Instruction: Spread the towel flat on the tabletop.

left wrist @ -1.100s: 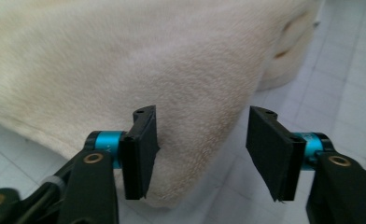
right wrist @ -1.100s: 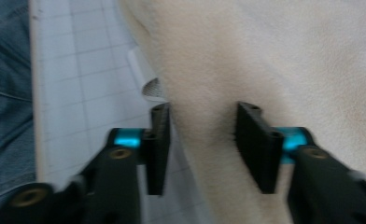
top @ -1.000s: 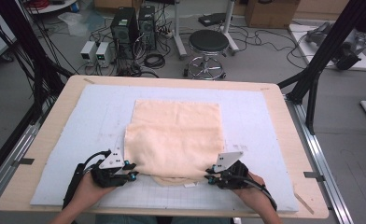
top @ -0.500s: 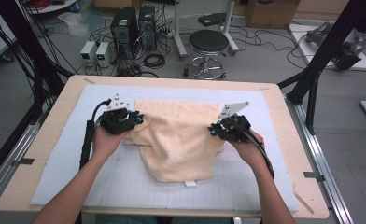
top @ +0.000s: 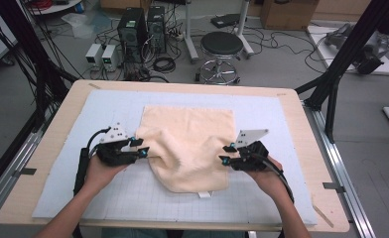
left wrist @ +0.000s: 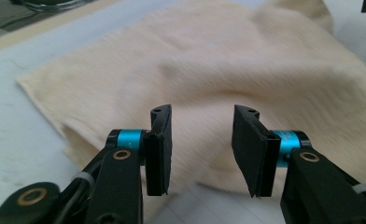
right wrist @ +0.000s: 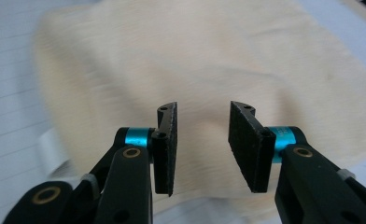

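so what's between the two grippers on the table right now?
In the high view, the folded cream towel lies between the left gripper and the right gripper. Both stand open at its side edges, nothing between their jaws.

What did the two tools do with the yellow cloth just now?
Both tools carried the cloth's near edge toward the far side, folding it, then drew back. The left tool and right tool have just been opening, with nothing between them. The table stayed put.

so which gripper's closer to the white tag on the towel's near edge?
Right. The right gripper sits at the towel's right side, up from the white tag; the left gripper, at the left edge, is farther.
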Demonstrator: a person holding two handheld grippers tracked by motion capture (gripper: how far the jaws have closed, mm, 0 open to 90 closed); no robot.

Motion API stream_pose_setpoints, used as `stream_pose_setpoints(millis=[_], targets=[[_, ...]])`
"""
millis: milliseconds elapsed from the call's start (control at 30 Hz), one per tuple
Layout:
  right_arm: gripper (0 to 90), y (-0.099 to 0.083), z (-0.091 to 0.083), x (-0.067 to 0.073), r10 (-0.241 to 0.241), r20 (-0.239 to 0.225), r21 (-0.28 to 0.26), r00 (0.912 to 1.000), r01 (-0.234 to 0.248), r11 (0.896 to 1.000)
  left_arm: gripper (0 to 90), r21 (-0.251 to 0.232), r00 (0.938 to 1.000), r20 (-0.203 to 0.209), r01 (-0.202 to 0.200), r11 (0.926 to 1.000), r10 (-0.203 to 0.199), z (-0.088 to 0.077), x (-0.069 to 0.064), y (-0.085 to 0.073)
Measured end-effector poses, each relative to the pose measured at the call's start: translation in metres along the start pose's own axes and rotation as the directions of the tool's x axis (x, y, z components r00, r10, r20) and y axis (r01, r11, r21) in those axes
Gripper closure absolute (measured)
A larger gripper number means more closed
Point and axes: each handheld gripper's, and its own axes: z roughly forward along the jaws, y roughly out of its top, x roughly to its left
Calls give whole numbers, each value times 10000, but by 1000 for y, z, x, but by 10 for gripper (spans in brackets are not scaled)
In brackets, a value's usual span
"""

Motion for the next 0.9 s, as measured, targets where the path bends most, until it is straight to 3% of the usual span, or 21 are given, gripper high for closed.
stream_pose_setpoints(millis=[67,200,367,467,567,733,900], targets=[[619,-5,3,11,-210,-239,204,9995,215,9996,623,260,9994,279,-190,9995,183,5,-5,-8],[618,-22,17,22,-110,-803,461,9967,148,9988,689,850,9957,926,-91,9963,11,24,-5,-21],[603,-35,33,19,300,-1264,868,9915,-191,9960,726,590,9913,1315,17,9983,-94,38,-2,-23],[603,-36,41,17,339,-1393,1025,9897,-196,9945,685,979,9874,1574,27,9952,-181,46,-2,-26],[629,-38,43,13,708,-1625,989,9842,-551,9936,687,1138,9903,1379,-347,9929,188,49,-7,-27],[777,-37,42,17,567,-1851,980,9811,-390,9944,828,1228,9930,902,-871,9886,763,49,-15,-25],[848,-36,41,18,569,-1872,951,9807,-395,9947,869,1426,9943,727,-879,9859,781,47,-20,-22]])
